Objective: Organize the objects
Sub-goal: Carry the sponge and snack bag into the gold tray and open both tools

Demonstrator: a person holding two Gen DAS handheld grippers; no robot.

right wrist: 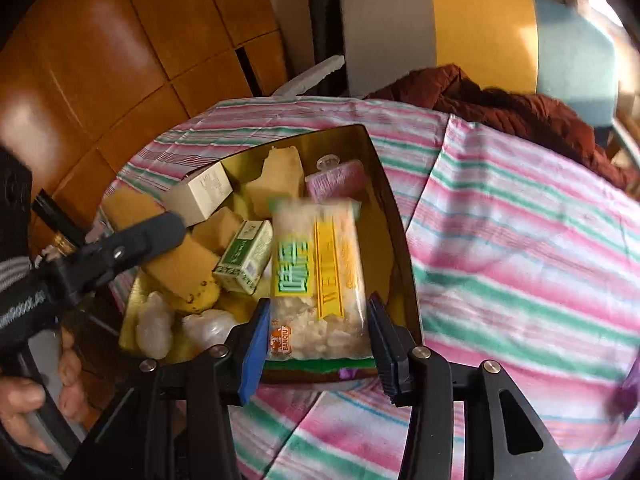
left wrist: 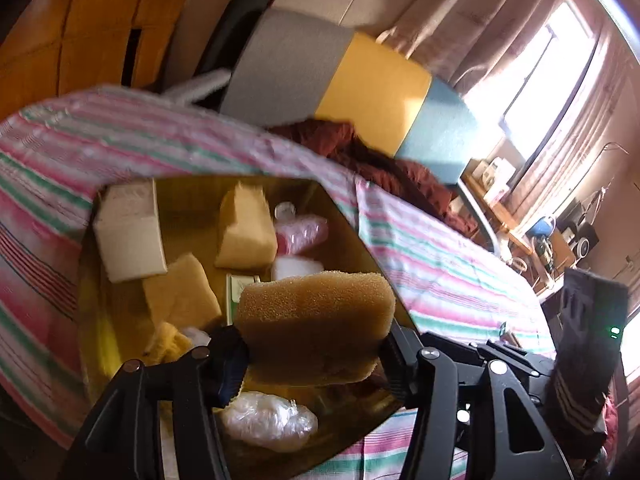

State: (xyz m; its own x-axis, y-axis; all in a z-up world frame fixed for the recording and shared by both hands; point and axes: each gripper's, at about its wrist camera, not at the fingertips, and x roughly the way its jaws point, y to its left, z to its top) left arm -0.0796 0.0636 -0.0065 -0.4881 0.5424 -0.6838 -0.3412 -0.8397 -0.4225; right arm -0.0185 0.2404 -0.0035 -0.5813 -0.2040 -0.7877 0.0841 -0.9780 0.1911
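An open gold tin (right wrist: 385, 184) (left wrist: 334, 210) stands on a striped cloth. It holds a white box (right wrist: 204, 196), a small green box (right wrist: 244, 258), yellow sponge pieces (left wrist: 246, 232), a pink packet (right wrist: 338, 180) and plastic-wrapped white lumps (left wrist: 268, 420). My left gripper (left wrist: 312, 356) is shut on a brown sponge (left wrist: 316, 320) and hangs over the tin's near end. My right gripper (right wrist: 320, 340) is shut on a clear snack packet (right wrist: 320, 280) with a yellow and green label, over the tin's right side. In the right wrist view the left gripper's finger (right wrist: 148, 236) reaches in from the left.
The pink, green and white striped cloth (right wrist: 520, 240) covers the table. Behind it stands a chair with a grey, yellow and blue back (right wrist: 480, 28), with a dark red garment (right wrist: 500, 108) on it. Wooden cabinets (right wrist: 100, 60) are at the left. A person's hand (right wrist: 24, 400) grips the left handle.
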